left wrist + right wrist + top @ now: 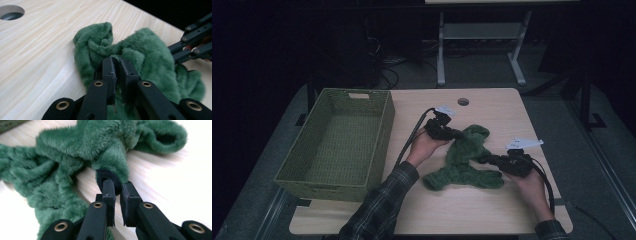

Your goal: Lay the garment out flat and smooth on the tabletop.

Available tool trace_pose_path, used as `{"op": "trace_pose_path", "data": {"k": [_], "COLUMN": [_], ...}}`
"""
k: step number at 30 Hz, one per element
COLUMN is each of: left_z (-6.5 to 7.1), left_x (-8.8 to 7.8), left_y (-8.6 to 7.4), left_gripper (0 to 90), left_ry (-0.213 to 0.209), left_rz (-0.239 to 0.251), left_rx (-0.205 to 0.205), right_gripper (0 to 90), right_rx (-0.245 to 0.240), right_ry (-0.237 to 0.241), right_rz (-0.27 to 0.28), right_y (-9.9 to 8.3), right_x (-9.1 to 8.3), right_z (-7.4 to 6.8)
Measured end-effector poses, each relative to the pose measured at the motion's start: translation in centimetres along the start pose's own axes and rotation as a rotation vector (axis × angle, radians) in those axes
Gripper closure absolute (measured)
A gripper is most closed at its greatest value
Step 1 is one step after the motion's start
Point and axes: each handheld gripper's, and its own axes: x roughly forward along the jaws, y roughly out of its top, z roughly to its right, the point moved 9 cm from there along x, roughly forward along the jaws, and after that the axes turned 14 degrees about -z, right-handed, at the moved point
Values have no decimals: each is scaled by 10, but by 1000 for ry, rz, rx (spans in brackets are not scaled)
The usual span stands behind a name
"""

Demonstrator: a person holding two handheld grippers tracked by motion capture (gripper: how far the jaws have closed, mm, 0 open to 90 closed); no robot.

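Gripping a crumpled green plush garment [464, 157] with both tongs at once, on the wooden table [492, 210]. Left gripper [455, 133] clamped on a fold at the far, bunched end; in the left gripper view jaws nearly together with pile pinched between them, left gripper [118, 75] buried in green fleece [150, 57]. Right gripper [486, 159] closed on a dark-lined cuff or hem at the garment's side nearest it; right gripper view shows right gripper [117, 188] pinching that dark edge [105, 176], rest of the garment [75, 145] spread beyond the tips. No earlier frame, so no word on jaw motion. Garment lies between the two tongs, still flat on the table, sagging in a heap below the left jaws and toward the near edge. Green woven basket [337, 145] well off to the outside of the left gripper, nothing visible inside it. Judged step: grasp just secured, lift or spread not yet begun. Next move probably calls for raising both tongs together, pulling apart to take out slack, then either folding or carrying left toward the basket; cannot tell which. Risk: right-side pinch looks shallow, only on the cuff edge, could slip under load. Trailing end near the person's left sleeve [382, 210] likely to drag.
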Motion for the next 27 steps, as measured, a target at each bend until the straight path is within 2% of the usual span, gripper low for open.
{"op": "trace_pose_path", "data": {"k": [11,15,17,19,22,24,27], "left_z": [20,23,22,16,2,-9,-19], "left_x": [-55,-74,-76,-73,-66,-61,-50], "left_y": [-29,-42,-47,-51,-58,-64,-72], "left_gripper": [849,853,855,855,855,855,855], "left_ry": [17,55,74,108,167,180,193], "left_rz": [51,74,78,61,37,28,-11], "left_rx": [-5,-15,-22,-35,-58,-104,-135], "right_gripper": [840,842,844,844,845,845,845], "right_rx": [-43,-61,-71,-76,-68,-55,-47], "right_ry": [-26,-32,-33,-40,-43,-39,-42], "right_rz": [86,109,115,114,85,66,46], "right_y": [10,17,22,29,38,43,47], "right_x": [-41,-53,-55,-50,-31,-20,-1], "right_z": [-11,-15,-15,-14,-8,-4,3]}}
